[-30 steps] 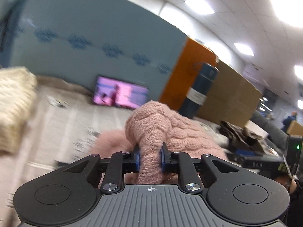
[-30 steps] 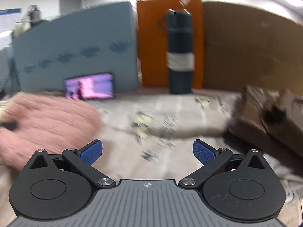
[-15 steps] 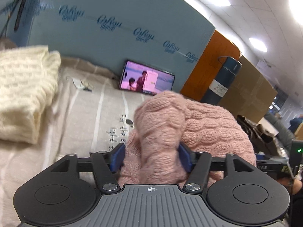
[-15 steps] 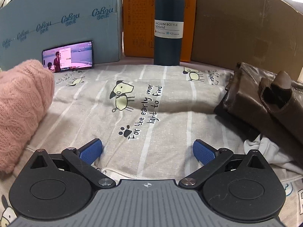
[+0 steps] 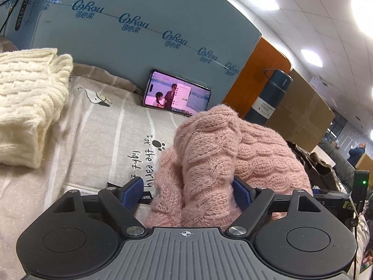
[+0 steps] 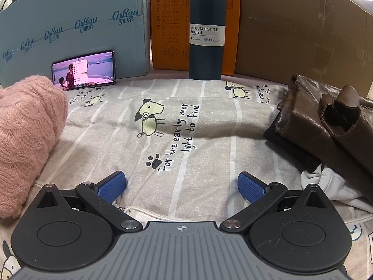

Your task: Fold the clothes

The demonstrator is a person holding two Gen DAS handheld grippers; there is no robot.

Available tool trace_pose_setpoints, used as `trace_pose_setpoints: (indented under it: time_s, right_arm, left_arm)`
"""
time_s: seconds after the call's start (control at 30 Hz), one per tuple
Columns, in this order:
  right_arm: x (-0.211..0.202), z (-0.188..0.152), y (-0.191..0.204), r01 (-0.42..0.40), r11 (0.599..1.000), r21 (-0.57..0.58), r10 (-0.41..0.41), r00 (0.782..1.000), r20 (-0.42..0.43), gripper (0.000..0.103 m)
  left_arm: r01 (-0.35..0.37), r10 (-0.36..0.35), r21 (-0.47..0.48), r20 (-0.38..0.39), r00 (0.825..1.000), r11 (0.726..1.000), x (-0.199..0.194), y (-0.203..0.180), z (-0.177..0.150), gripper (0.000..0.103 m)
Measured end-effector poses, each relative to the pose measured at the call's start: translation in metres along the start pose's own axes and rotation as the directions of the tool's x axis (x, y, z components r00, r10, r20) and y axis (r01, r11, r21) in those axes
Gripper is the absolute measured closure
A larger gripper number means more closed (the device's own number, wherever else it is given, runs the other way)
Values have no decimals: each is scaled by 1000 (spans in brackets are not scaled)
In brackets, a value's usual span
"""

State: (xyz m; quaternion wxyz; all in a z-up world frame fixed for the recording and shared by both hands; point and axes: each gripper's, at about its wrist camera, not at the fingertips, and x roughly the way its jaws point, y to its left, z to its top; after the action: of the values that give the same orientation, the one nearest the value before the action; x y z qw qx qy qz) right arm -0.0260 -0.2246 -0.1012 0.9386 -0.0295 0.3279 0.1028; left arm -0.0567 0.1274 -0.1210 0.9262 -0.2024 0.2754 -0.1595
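Phone point(image 5: 176, 93) behind pink sweater point(image 5: 223, 163).

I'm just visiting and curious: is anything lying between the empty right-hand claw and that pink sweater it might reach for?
Nothing visible does. Between the open right gripper and the pink sweater lies only bare printed sheet; the phone stands farther back.

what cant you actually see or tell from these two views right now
- Left wrist view: the left hand-held gripper is spread, but the fluffy pink knit sweater hides any pad contact.
- Right wrist view: the frame edge crops the sweater.
- Right wrist view: the white garment is mostly under the brown leather jacket.
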Motion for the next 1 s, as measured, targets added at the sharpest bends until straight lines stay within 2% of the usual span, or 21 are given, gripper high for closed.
trace_pose_setpoints:
  time_s: [0.2, 0.4, 1.0]
  right_arm:
    - [1, 0, 0, 0, 1000, 1, 0, 1000, 0, 0]
    - [1, 0, -1, 0, 1000, 1, 0, 1000, 0, 0]
    - [1, -1, 0, 3, 1000, -1, -3, 1000, 1, 0]
  left_arm:
    - [18, -18, -5, -3, 1000, 1000, 0, 2, 0, 20]
    - [36, -36, -11, -6, 999, 999, 0, 3, 0, 15]
    - [35, -35, -5, -8, 999, 999, -2, 1, 1, 14]
